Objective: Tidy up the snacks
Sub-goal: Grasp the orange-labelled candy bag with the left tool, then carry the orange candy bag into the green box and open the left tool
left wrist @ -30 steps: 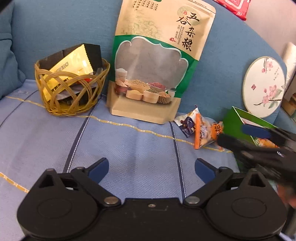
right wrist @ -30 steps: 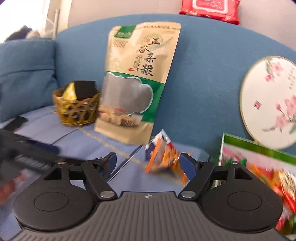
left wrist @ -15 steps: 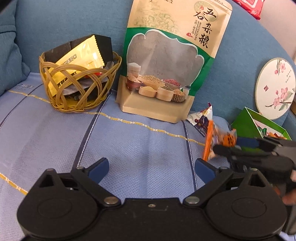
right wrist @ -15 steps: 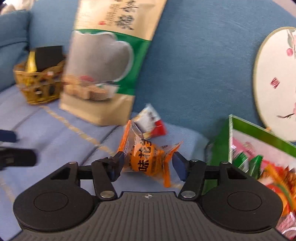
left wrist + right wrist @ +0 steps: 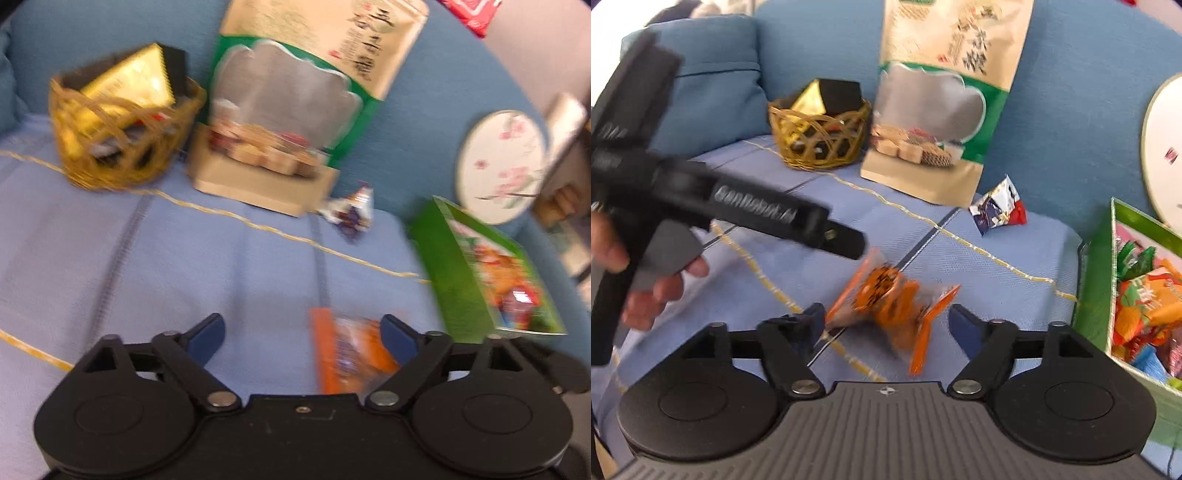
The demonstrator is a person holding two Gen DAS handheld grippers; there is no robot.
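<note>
An orange snack packet (image 5: 892, 306) lies between the wide-apart fingers of my right gripper (image 5: 888, 321), blurred; neither pad clearly touches it. It also shows in the left wrist view (image 5: 349, 354), near the right finger of my open left gripper (image 5: 301, 332). The left gripper's body (image 5: 746, 214) reaches in from the left in the right wrist view. A wicker basket (image 5: 122, 147) holds a gold packet (image 5: 129, 81) at the back left. A small blue and white packet (image 5: 997, 208) lies by the sofa back.
A tall grain pouch (image 5: 295, 110) leans on the blue sofa back. A green box (image 5: 1137, 295) of mixed snacks stands at the right. A round floral fan (image 5: 502, 162) leans behind it. A blue cushion (image 5: 713, 81) is at the left.
The orange packet has moved from by the sofa back, next to the blue and white packet, to the middle of the seat. My right gripper's fingers have spread wider. Both views swung and blurred.
</note>
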